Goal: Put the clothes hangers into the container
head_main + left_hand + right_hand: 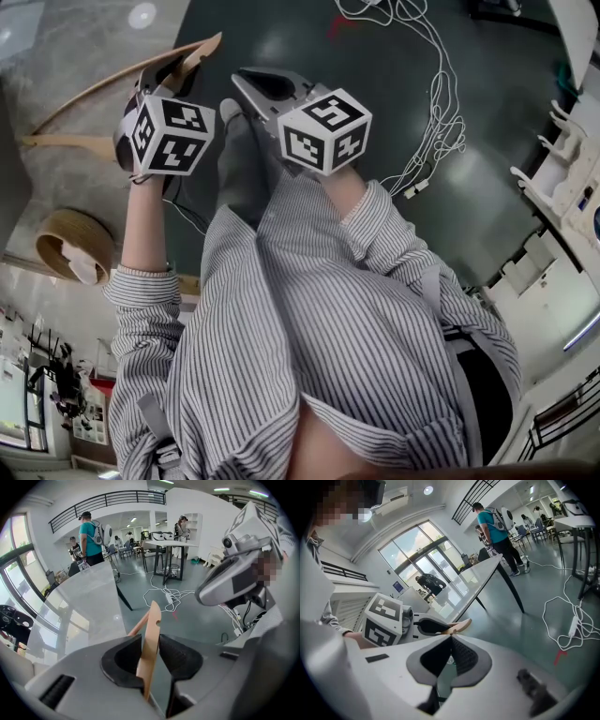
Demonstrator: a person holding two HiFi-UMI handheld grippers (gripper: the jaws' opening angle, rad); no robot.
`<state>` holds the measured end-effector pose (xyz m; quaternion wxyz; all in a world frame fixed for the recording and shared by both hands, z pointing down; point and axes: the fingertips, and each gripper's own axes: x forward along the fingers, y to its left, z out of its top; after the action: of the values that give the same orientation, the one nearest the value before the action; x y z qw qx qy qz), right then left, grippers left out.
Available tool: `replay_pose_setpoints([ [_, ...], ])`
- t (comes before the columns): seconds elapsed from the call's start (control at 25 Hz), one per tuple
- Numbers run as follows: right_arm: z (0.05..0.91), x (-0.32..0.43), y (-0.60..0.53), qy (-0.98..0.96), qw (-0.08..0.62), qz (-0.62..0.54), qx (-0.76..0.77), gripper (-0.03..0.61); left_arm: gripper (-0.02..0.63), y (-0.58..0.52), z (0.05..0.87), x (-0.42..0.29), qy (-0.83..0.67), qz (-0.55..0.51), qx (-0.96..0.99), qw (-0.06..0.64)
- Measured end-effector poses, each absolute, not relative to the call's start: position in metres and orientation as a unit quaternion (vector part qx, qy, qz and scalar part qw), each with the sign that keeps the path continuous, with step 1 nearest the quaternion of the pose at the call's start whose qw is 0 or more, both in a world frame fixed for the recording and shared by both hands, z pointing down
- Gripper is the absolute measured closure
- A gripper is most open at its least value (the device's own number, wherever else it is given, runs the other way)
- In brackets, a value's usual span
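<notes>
We see a round woven basket (47, 246) at the left of the head view, with a pale thing we cannot identify lying inside it. The wooden clothes hanger (204, 47) is well apart from the basket and outside it, over a pale table top (66, 56). The left gripper (178, 70) has its jaws closed on one arm of the hanger. The left gripper view shows that arm standing edge-on between the dark pads (183, 658). The right gripper (451, 641) has its jaws pressed together with nothing between them. Only the gripper views show the room: a white table on black legs (84, 602), people standing (89, 536), glass doors (426, 569). White cables (436, 103) trail over the dark glossy floor (375, 56).
</notes>
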<state>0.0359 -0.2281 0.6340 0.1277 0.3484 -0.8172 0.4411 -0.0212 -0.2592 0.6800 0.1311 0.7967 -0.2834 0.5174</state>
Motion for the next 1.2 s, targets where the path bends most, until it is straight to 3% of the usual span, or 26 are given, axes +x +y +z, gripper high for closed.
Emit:
replay_pose_setpoints([
  [0.6,0.624,0.035,-0.221,-0.820,0.118,0.437,0.350,0.563,0.511,-0.255,0.661,-0.022,-0.276,0.514,0.805,0.106],
  [1.2,0.557,0.034,-0.225,-0.846,0.068,0.381,0.365,0.563,0.514,-0.247,0.580,-0.018,-0.317,0.446,0.834,0.071],
])
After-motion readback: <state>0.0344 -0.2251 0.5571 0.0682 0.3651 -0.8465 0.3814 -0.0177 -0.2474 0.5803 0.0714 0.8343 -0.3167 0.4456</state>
